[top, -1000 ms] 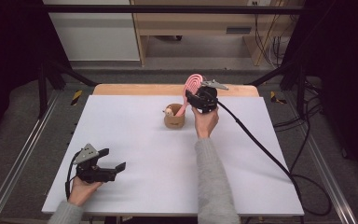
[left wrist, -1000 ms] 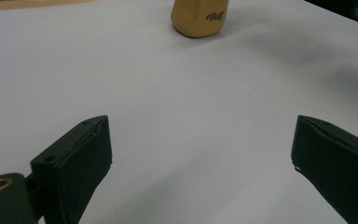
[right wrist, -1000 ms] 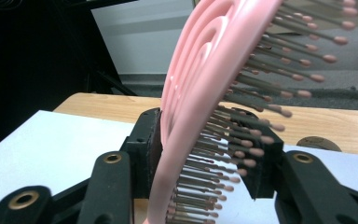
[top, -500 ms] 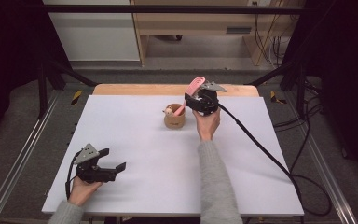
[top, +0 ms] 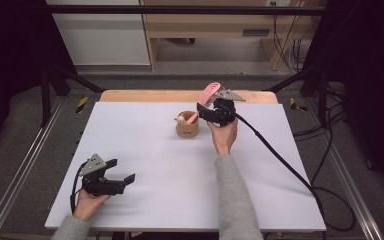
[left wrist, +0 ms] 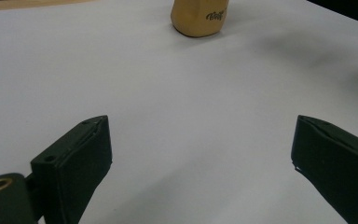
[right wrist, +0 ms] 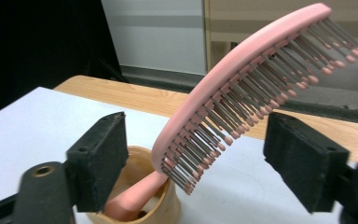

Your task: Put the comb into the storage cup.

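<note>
High view first: the right gripper [top: 206, 107] hangs over the far middle of the white counter [top: 145, 150], right beside the small wooden cup [top: 187, 126], and the pink hairbrush [top: 206, 98] stands handle-down in that cup, leaning up and away toward the wooden back edge [top: 145, 95]. Over to the right gripper view and it's plain: the brush [right wrist: 242, 79] passes between the two black fingers [right wrist: 98, 158] with air on both sides, bristles facing the right-hand pad, touching neither. Those fingers have just been opening, and the brush sits loose between them, its handle end resting down inside the cup [right wrist: 140, 196]. So it's let go; the cup carries the brush now. A second, pale item pokes out at the cup's left rim in the high view, too small to make out. Down at the near left corner of the counter, the left gripper [top: 122, 177] sits low in the person's hand, fingers spread wide with nothing between them. Left gripper view confirms it: both black fingers [left wrist: 74, 158] stand far apart over bare white surface, and the cup [left wrist: 198, 18] shows well ahead at the top edge. A black cable [top: 280, 160] trails from the right gripper across the counter and off the right side.
</note>
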The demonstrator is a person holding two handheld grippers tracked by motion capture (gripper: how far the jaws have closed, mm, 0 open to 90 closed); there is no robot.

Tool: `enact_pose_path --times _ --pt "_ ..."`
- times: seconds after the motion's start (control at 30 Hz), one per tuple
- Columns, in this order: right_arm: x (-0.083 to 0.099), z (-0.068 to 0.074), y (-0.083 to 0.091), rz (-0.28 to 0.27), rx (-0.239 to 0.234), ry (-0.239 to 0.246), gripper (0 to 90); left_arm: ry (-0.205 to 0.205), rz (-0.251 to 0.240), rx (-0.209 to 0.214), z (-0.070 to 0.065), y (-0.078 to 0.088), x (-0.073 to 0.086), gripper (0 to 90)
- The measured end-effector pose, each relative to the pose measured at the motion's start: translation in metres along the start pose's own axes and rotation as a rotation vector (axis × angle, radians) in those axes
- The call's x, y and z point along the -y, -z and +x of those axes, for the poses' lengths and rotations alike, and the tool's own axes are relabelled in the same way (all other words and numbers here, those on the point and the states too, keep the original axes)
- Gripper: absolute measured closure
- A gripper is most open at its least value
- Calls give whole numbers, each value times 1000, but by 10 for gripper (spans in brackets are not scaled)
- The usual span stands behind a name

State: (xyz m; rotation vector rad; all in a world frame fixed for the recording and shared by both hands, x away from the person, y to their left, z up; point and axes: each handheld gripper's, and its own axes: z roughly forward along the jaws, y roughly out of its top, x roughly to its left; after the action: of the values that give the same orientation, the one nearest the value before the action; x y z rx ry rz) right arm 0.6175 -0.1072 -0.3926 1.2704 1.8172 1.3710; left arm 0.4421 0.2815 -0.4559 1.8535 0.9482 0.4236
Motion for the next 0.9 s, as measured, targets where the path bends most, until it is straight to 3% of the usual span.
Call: enact_pose_path --times 0.07,0.43,0.9 --pt "0 1 2 3 -9 14 111 -1 2 -1 0 0 0 50" --pt "-3 11 20 -32 -23 65 23 -6 4 -3 0 0 0 49" --pt "-8 6 53 -78 -79 88 4 -5 4 -3 0 0 0 49"
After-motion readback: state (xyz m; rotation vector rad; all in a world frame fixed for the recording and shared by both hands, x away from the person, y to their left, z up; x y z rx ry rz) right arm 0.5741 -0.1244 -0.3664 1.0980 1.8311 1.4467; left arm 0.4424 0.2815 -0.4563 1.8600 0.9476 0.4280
